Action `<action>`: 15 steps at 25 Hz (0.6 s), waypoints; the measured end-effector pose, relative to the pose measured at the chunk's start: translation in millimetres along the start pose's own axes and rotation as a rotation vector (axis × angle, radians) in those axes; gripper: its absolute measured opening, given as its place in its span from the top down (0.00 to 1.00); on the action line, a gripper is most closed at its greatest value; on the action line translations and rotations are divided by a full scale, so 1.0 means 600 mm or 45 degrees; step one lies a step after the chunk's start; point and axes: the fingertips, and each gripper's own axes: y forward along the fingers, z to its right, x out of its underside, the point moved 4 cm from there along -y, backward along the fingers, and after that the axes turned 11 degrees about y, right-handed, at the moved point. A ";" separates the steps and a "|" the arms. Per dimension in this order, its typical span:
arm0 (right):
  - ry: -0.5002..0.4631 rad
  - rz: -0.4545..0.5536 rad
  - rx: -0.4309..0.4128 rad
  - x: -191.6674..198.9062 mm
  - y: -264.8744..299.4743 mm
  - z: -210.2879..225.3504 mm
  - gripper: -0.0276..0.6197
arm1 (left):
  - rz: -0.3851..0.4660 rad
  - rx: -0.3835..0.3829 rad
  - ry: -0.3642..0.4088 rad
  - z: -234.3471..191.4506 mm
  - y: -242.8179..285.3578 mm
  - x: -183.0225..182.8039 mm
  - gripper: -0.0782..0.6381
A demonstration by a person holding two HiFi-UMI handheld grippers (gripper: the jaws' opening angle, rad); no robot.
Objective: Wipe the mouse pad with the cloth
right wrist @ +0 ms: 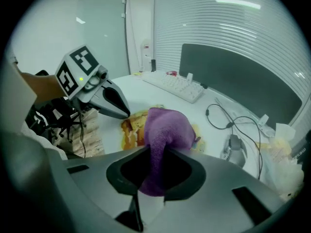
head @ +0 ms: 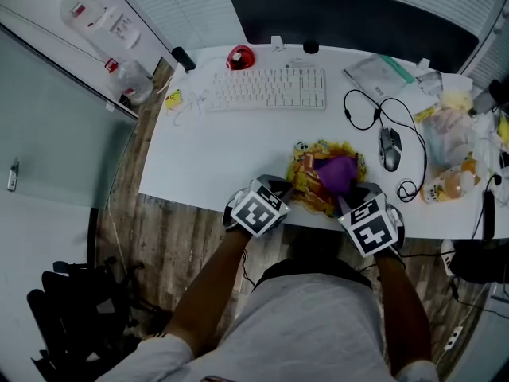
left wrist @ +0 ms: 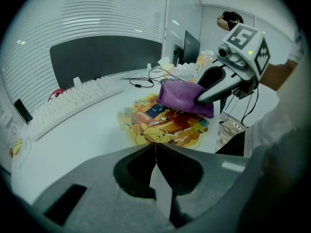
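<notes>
Right gripper (right wrist: pixel 156 149) pinching purple cloth (head: pixel 338 172), cloth bunched on colourful mouse pad (head: pixel 306 189) just ahead of its jaws, left gripper (left wrist: pixel 155 147) pressed together, empty, at pad's left edge

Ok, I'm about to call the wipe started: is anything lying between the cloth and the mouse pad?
Nothing visible does. The purple cloth, gripped in the right claw, sits directly on the mouse pad, whose printed face is otherwise bare. The left claw, shut and empty, is at the pad's left edge.
</notes>
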 end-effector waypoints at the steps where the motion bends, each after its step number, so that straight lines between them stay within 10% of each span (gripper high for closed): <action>1: -0.017 0.000 -0.031 -0.003 0.002 -0.019 0.85 | -0.005 0.003 0.003 0.000 -0.001 0.001 0.87; 15: -0.236 -0.096 -0.134 -0.010 0.059 -0.121 0.85 | -0.037 0.038 0.028 0.014 0.007 0.010 0.87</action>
